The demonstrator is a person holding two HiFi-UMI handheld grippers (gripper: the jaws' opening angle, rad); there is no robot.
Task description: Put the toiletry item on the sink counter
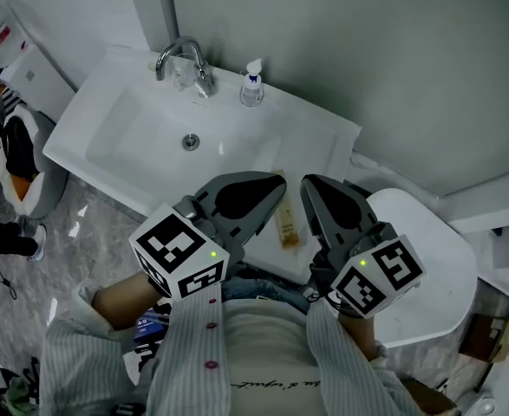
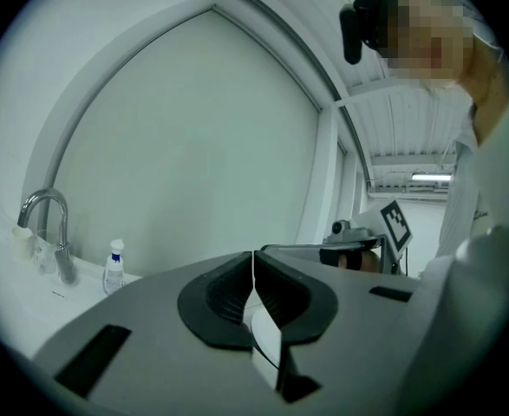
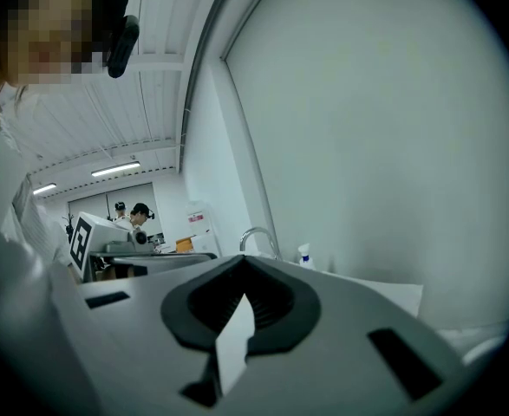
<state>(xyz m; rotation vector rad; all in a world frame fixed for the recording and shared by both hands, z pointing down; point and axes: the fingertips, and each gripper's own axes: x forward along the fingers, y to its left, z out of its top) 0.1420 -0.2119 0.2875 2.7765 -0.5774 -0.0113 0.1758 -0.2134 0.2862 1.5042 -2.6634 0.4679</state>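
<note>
A small amber toiletry item is seen lying flat on the white sink counter, close to its front edge and to the right of the basin. It is touched by neither tool. It shows in the gap between the left gripper and the right gripper, which are held side by side above the front rim, roughly level. In each gripper view the jaws are pressed together with nothing caught between them, so both tools are taken to be empty. Further back, a clear pump bottle stands upright near the wall just right of the faucet, well apart from the amber item. Since the item already rests on the counter, the placing step is judged to be done, or else the recording is at rest before any handling; which of the two cannot be told. If more is wanted, only a withdrawal of both tools would be called for, with care that the item is not knocked off the edge.
</note>
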